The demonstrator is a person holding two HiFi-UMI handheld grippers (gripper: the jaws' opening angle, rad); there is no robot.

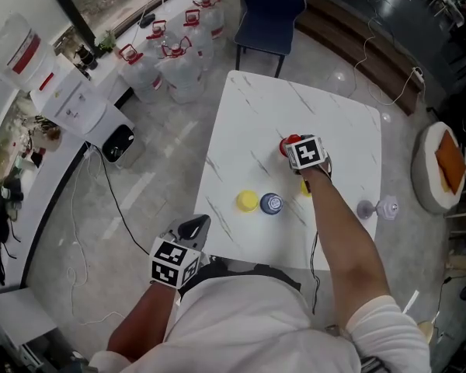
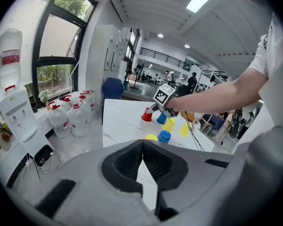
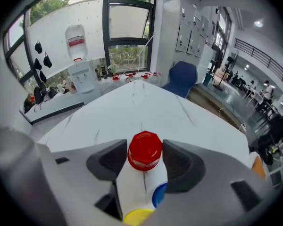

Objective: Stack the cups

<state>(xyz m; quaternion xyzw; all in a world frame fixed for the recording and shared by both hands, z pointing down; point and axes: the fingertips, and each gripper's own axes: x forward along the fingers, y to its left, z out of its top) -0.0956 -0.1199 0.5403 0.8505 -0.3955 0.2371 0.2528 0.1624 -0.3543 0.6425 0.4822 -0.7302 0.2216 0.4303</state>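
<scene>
The right gripper [image 3: 145, 155] has its fingers closed on the upturned red cup [image 1: 288, 143], which stands on the tabletop [image 1: 256, 115] beyond the yellow cup [image 1: 248, 200] and blue cup [image 1: 271, 203]. The left gripper [image 2: 142, 147], fingers together and empty, hangs off the near edge. On lifting, the tapered cup could slip down out of the pads, or buckle if squeezed hard

My rig
White short-sleeved shirt [image 1: 256, 325]; grey left gripper [image 1: 196, 225] at 7 o'clock, right gripper [image 1: 293, 143] at 2, each with black pads [image 2: 127, 161] and a black-and-white marker cube [image 1: 175, 261]; black cable [image 1: 314, 263] at 5.
</scene>
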